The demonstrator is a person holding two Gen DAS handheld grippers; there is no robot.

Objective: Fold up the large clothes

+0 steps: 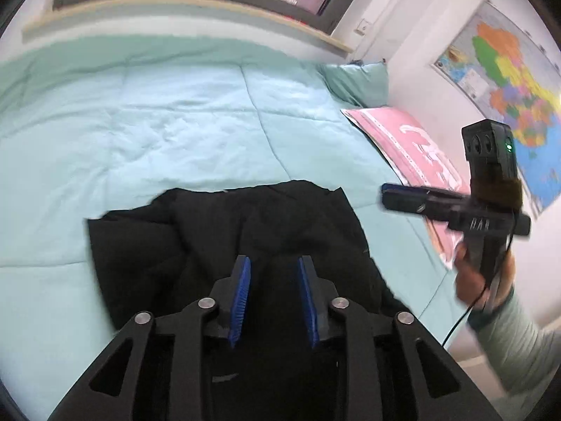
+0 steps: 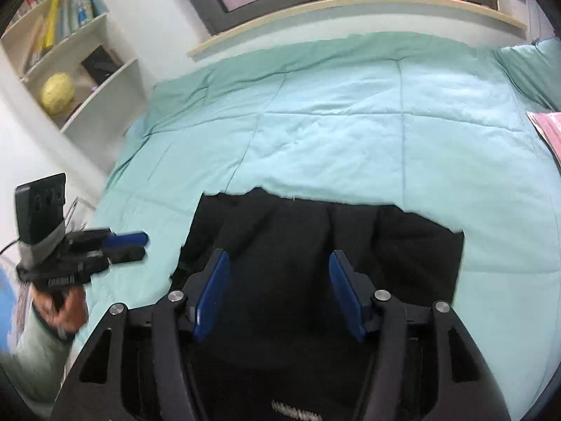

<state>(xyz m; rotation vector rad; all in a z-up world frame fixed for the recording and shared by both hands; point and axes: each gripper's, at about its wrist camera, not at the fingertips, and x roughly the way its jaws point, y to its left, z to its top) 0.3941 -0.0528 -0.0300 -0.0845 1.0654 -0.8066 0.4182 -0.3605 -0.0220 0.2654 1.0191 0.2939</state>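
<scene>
A large black garment lies rumpled and partly folded on the near part of a light teal bed cover. It also shows in the right wrist view, on the same cover. My left gripper is open and empty, held above the garment's near part. My right gripper is open and empty, above the garment's middle. Each gripper shows in the other's view, held off the bed's side: the right one and the left one.
A pink board leans at the bed's right side under a wall map. A teal pillow lies at the head. A white bookshelf with a yellow ball stands left of the bed. Windows run behind.
</scene>
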